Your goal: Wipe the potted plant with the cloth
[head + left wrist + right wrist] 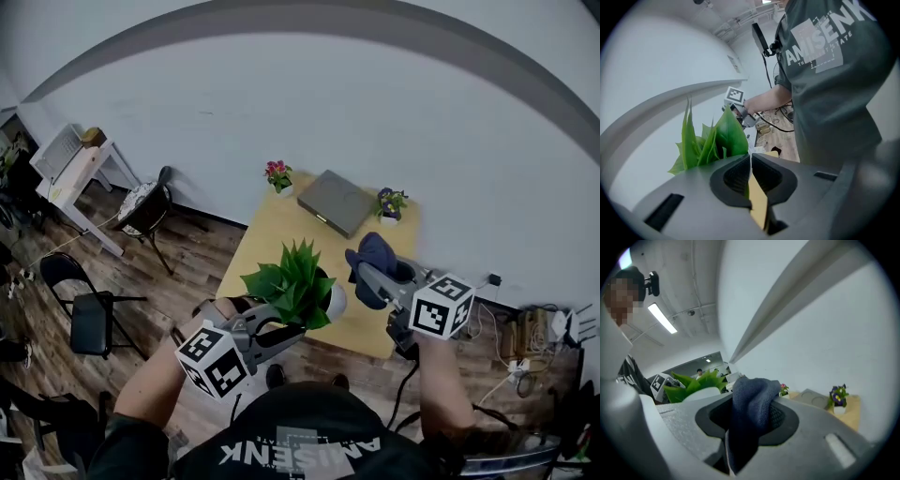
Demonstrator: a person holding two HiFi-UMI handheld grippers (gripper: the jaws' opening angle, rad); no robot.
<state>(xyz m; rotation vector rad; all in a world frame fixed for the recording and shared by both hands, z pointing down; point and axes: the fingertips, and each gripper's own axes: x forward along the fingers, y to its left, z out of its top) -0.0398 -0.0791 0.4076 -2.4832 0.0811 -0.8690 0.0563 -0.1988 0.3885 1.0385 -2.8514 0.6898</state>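
Observation:
The potted plant (298, 281), green leaves in a white pot (336, 300), stands at the near edge of the wooden table (272, 234). My left gripper (296, 330) reaches into its lower leaves from the near left. In the left gripper view the left gripper (750, 161) is shut with a thin green leaf edge (746, 192) pinched between its pads, and more leaves (717, 138) rise just beyond. My right gripper (364, 274) is to the right of the plant, shut on a dark blue cloth (375, 255). The cloth (750, 418) bulges over the right gripper (751, 397).
A small pot of pink flowers (277, 175), a flat grey box (336, 202) and a pot of purple flowers (390, 202) stand along the table's far edge by the white wall. A stool (145, 206) and a black chair (89, 309) stand on the floor at left, and cables (525, 337) lie at right.

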